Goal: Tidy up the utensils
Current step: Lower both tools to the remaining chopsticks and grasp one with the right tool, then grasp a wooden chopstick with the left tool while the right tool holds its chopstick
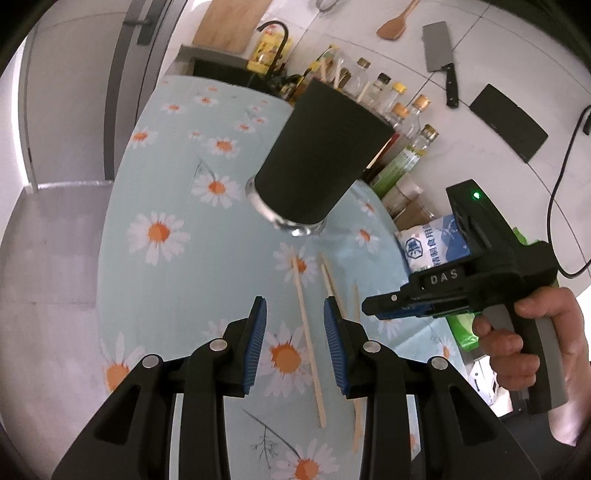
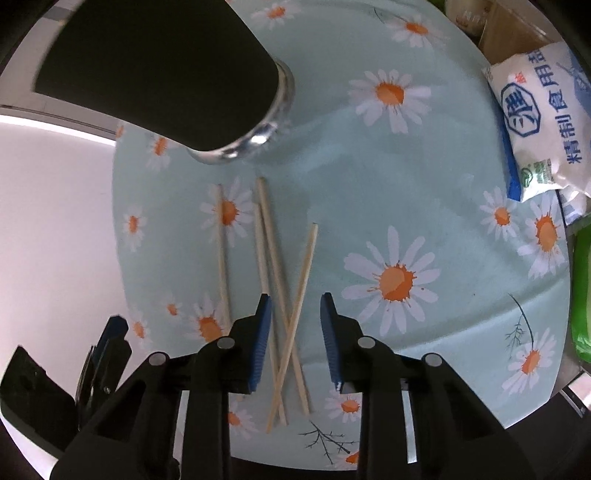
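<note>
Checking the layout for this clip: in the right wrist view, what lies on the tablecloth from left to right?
Lone chopstick → crossed chopsticks between the right gripper pads → large daisy print → salt bag.

- I am seeing a cleaver (image 1: pixel 440 61) hanging on the white tiled wall (image 1: pixel 480 162), a wooden spatula (image 1: pixel 394 26) hanging just beside it.
- Glass bottles (image 1: pixel 402 110) are lining the wall's foot.
- A salt bag (image 2: pixel 543 122) is lying on the daisy tablecloth (image 2: pixel 424 184).

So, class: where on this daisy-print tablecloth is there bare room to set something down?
Free: left of the black cup, and between the wooden chopsticks and white salt bag. Crowded: the bottles along the wall.
</note>
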A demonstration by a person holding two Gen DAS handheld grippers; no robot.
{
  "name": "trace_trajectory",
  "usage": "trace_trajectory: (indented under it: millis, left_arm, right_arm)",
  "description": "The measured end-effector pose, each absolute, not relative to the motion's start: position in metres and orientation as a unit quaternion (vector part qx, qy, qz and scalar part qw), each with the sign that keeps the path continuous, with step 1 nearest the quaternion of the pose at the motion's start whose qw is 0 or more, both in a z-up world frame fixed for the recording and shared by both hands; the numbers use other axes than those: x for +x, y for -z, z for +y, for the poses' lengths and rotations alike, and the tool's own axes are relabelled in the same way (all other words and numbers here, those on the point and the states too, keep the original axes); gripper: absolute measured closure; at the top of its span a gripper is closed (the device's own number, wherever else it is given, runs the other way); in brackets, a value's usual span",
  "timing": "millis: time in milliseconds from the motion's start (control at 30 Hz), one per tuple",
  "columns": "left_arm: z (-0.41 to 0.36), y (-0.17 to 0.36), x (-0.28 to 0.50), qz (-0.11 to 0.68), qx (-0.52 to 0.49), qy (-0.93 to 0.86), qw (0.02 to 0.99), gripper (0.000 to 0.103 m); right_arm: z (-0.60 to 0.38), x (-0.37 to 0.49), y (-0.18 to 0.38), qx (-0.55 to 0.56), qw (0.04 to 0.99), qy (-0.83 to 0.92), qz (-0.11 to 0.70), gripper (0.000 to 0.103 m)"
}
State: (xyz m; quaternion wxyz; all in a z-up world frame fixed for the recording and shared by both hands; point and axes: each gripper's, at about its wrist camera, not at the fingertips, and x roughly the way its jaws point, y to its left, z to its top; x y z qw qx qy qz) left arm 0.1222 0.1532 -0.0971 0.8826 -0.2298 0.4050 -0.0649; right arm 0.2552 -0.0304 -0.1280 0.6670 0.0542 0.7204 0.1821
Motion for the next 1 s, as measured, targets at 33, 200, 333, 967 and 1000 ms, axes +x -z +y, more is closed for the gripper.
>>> trace_trajectory:
  millis: [33,200,333,967,1000]
  left_arm:
    - [0.154,0.099,0.122,0.407,-0.233,0.065,0.881,0.072]
    - [0.158,0.106,0.120,0.413,-0.245,0.064,0.875,0.072]
    - [0.159,0.110,0.120,0.418,-0.248,0.067,0.871,0.072]
    - [0.166,0.118,0.129,0.437,-0.252,0.086,0.859,0.072]
    - [0.165,0.118,0.130,0.439,-0.250,0.086,0.859,0.072]
  right_arm:
    - [-0.030,0.257,0.132,0.051,0.665,-0.179,0.723,0.076]
    - [-0.028,0.263,0.148,0.059,0.652,-0.160,0.738,0.084]
    - [-0.025,0.266,0.151,0.059,0.650,-0.151,0.743,0.084]
    - [-0.009,0.264,0.157,0.059,0.646,-0.111,0.753,0.097]
    - [-0.011,0.263,0.157,0.059,0.647,-0.112,0.752,0.098]
